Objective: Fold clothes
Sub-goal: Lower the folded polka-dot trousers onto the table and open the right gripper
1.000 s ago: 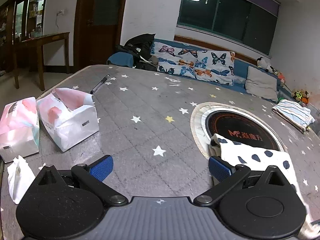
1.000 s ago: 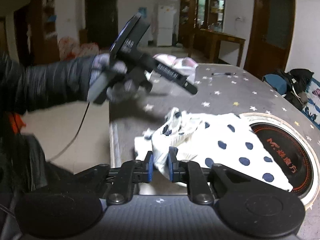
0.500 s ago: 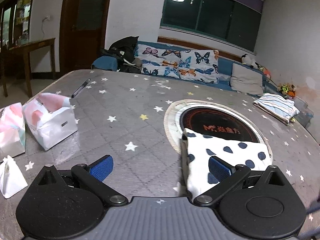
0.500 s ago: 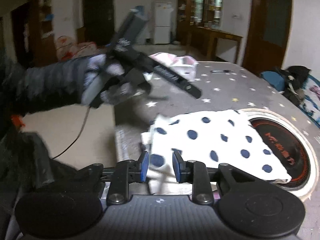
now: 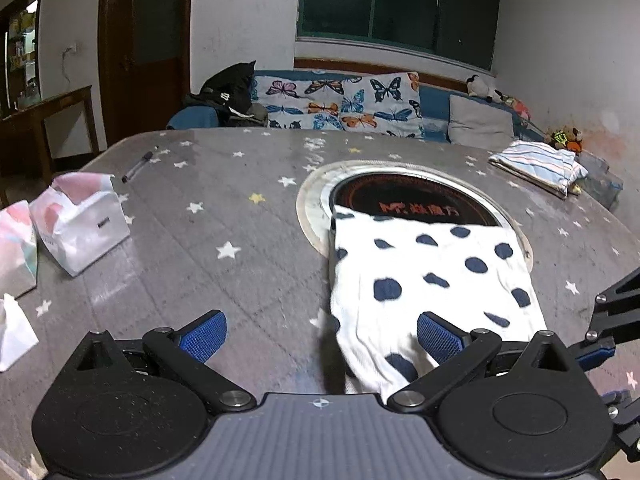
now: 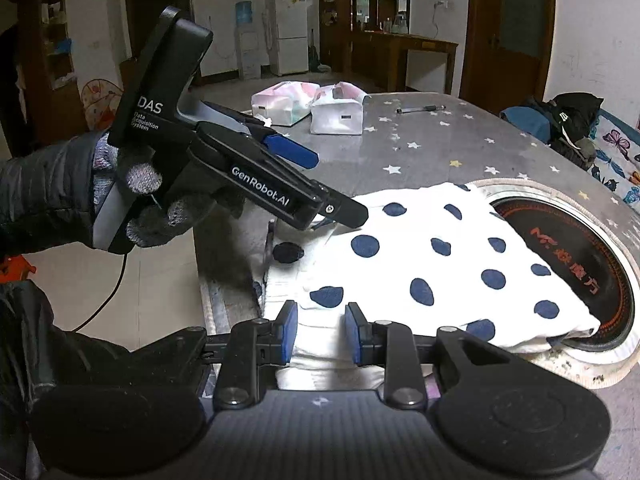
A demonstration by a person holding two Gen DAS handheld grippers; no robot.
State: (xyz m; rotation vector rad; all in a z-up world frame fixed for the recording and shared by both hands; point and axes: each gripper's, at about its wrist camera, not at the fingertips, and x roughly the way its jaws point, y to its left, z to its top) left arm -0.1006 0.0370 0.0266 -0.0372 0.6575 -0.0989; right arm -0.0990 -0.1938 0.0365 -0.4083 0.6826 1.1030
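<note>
A white garment with dark blue dots (image 5: 432,272) lies folded flat on the grey star-patterned table (image 5: 224,208), partly over the round cooktop (image 5: 412,200). It also shows in the right wrist view (image 6: 432,256). My left gripper (image 5: 320,334) is open wide and empty, above the garment's near corner; it also shows in the right wrist view (image 6: 320,184), held in a gloved hand. My right gripper (image 6: 318,334) is open, its blue pads apart just above the garment's near edge, holding nothing.
Two white tissue packs (image 5: 80,216) and a loose tissue (image 5: 12,332) sit at the table's left. A pen (image 5: 138,166) lies at the far left. A folded striped garment (image 5: 540,164) lies at the far right. A sofa with butterfly cushions (image 5: 340,100) stands behind.
My right gripper opened and let go of the dotted garment, which now lies flat. My left gripper swung right, over the garment's corner.
</note>
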